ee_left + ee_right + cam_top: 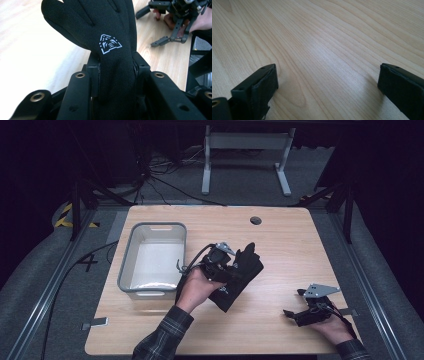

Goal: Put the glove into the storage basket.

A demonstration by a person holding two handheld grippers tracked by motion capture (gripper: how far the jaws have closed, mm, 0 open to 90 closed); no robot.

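Observation:
A black glove (242, 272) with a white emblem (109, 44) is pinched between the jaws of my left gripper (231, 270), held above the middle of the wooden table (280, 240). In the left gripper view the glove (100, 32) stands up between the two jaws, its fingers pointing away. My right gripper (293, 303) rests low at the table's front right, jaws wide apart with bare wood between its fingertips (262, 82). The right gripper (155, 30) also appears in the left gripper view's upper right.
A grey plastic bin (131, 255) sits on the left part of the table, just left of my left hand. A round cable hole (255, 220) lies near the far edge. Cables and a white desk frame (245, 150) stand on the floor beyond.

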